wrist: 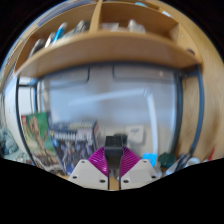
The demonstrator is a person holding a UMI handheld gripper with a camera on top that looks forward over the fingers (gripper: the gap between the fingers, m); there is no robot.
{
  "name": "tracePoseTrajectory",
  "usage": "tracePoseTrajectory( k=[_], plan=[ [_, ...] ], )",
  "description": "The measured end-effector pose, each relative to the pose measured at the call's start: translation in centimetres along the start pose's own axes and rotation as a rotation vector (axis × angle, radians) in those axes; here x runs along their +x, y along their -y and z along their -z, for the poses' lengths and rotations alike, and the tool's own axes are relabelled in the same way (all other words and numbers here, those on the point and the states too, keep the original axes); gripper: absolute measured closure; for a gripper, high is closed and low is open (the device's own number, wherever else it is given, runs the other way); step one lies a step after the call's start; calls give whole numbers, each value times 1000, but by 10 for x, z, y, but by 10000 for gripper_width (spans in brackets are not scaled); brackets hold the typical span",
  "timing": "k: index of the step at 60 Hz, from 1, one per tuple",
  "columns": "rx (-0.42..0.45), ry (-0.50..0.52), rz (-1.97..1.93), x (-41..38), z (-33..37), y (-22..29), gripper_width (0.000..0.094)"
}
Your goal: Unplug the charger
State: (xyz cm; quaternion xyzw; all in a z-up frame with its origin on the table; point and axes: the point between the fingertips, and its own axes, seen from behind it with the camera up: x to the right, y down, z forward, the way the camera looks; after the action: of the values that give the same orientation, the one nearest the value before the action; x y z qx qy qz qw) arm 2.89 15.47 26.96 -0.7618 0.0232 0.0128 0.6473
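Observation:
My gripper (115,160) is shut on a black charger (116,147), whose block stands up between the two magenta pads (100,160), which press on it from both sides. The white finger bodies (88,172) meet close together below it. The charger is held in the air in front of a pale whiteboard-like panel (115,100). No socket or cable shows around it.
A wooden shelf (110,45) with several items on top runs across above the panel. Below, a cluttered surface holds boxes and packets (40,135) to the left and small blue things (152,158) to the right.

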Motion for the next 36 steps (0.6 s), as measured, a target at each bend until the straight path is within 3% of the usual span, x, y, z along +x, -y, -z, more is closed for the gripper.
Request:
tracePoseTrajectory(
  k=[5,11,16,19,29,36],
  plan=[
    [-8,-39,8,29,23,50,819],
    [-145,-96,19,78,46,36,819],
    [-302,-150,49,125,71,-15,819],
    [-440,-169,61,149,92,-59,820],
    [-786,-173,-18,202,131,-183,818],
    [-893,-172,12,232,138,-234,818]
  ],
)
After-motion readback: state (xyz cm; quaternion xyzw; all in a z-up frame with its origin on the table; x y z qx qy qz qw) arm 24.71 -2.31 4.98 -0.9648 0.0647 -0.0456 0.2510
